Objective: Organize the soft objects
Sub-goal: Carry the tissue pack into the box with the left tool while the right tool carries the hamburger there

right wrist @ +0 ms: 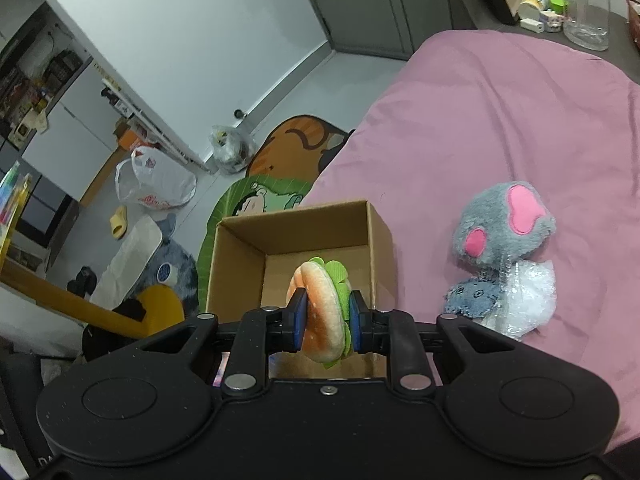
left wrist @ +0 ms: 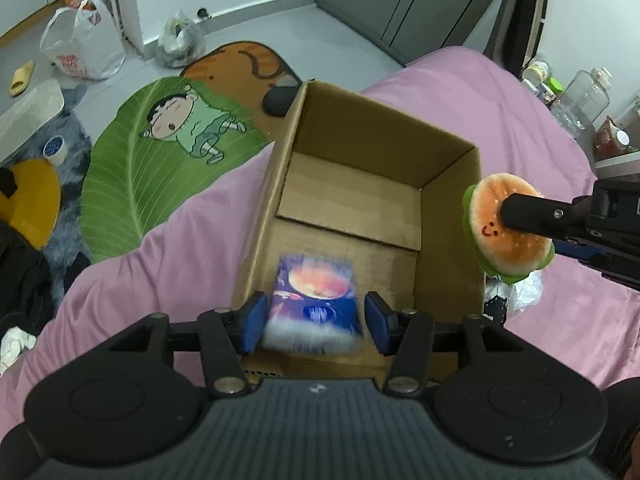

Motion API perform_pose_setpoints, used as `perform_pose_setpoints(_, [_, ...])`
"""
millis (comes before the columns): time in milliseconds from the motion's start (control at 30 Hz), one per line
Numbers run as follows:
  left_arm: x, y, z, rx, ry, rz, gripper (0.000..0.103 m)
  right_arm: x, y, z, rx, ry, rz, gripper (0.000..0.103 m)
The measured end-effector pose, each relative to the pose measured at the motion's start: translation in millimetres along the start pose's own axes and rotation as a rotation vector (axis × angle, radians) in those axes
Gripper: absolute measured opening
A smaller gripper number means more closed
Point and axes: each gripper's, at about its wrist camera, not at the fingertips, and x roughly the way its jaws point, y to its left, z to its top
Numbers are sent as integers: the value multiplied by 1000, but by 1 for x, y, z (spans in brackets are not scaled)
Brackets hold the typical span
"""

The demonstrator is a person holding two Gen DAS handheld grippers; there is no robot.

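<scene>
An open cardboard box [left wrist: 448,216] [right wrist: 236,260] stands on the pink bed. My left gripper [left wrist: 314,320] is open over the box's near edge; a blurred blue packet [left wrist: 314,304] sits between its jaws with gaps on both sides, seemingly falling free. My right gripper [right wrist: 326,322] is shut on a plush hamburger [right wrist: 324,312] [left wrist: 508,224], held just right of the box's rim in the left wrist view. A grey and pink plush mushroom [right wrist: 504,228] and a small grey plush [right wrist: 472,296] lie on the bed right of the box.
Crumpled bubble wrap [right wrist: 528,300] lies beside the plushes. The pink bedspread [right wrist: 500,120] extends far right. Cartoon floor mats [left wrist: 168,152], plastic bags [left wrist: 80,44] and a slipper [left wrist: 22,78] lie on the floor left. Bottles and jars [right wrist: 584,8] stand on a side table.
</scene>
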Motion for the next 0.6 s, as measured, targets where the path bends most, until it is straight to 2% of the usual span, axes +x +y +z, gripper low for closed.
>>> perform_pose_setpoints(167, [-11, 7, -1, -71, -15, -26, 55, 3, 4, -3, -17, 13, 20, 22])
perform_pose_setpoints(600, [-53, 18, -11, -102, -106, 9, 62, -1, 19, -18, -29, 25, 33, 25])
